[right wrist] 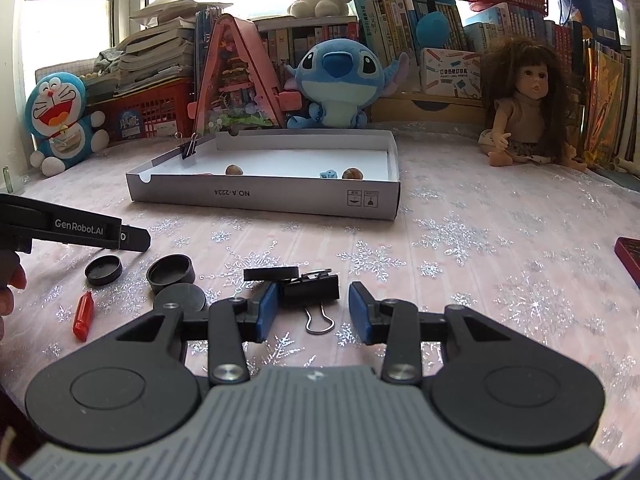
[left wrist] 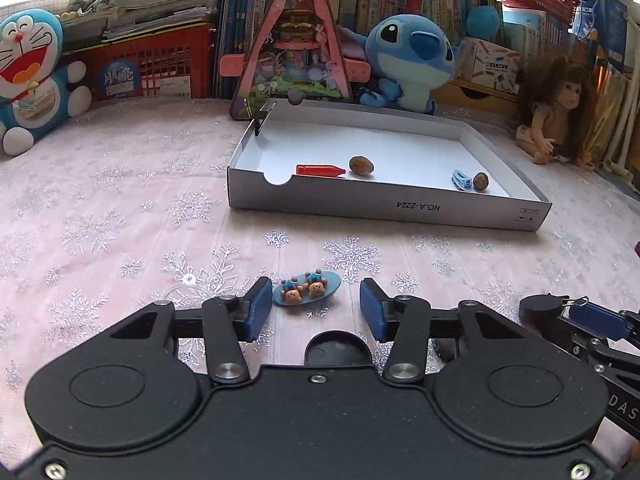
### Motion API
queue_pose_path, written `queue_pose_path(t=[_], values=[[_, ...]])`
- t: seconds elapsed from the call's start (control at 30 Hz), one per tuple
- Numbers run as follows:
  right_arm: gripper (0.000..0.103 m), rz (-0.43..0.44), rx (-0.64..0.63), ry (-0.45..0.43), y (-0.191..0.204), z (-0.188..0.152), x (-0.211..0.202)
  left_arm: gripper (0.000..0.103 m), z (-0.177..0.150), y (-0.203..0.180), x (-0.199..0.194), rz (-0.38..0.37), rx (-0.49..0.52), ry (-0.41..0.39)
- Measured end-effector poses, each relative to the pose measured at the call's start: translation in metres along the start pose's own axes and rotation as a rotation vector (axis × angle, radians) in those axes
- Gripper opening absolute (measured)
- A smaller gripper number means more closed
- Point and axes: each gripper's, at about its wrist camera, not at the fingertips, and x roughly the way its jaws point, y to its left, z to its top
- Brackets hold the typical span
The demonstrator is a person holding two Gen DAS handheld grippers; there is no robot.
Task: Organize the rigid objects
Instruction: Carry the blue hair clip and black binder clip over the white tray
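Plainly, box (left wrist: 384, 208) side reads NO.A-2224; gripper arm (right wrist: 80, 230) GenRobot.AI.

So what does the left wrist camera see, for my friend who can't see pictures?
The open left gripper frames a blue bear hair clip on a snowflake tablecloth. Behind, a white box holds small toys.
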Motion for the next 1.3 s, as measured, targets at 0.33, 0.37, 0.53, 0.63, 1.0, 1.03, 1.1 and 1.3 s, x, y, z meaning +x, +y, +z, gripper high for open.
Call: queue_pose_path(t=[0.33,0.37,0.53,0.63,1.0,1.03,1.1,1.3], values=[[0.056,-0.010,-0.066,-0.017,0.005,0.004,0.002,0.035,0.000,-0.003,0.002,-0.004,0.019,-0.012],[0.056,-0.012,-0.070,-0.016,0.005,0.005,0.002,0.035,0.000,-0.004,0.001,-0.005,0.023,-0.014],[0.048,0.013,-0.067,0.015,0.003,0.006,0.005,0.035,-0.001,-0.005,-0.001,-0.011,0.031,-0.018],[0.038,0.028,-0.073,0.020,0.005,0.005,0.005,0.035,0.000,-0.005,-0.003,-0.015,0.043,-0.025],[0.038,0.030,-0.058,-0.011,-0.001,0.017,-0.004,0.035,0.005,-0.008,-0.016,-0.028,0.084,-0.062],[0.038,0.026,-0.055,-0.015,-0.002,0.018,-0.005,0.035,0.006,-0.008,-0.017,-0.028,0.086,-0.066],[0.038,0.018,-0.043,-0.022,-0.006,0.021,-0.006,0.035,0.008,-0.008,-0.018,-0.029,0.087,-0.073],[0.038,0.006,-0.014,-0.025,-0.014,0.027,-0.005,0.035,0.016,-0.006,-0.020,-0.030,0.089,-0.083]])
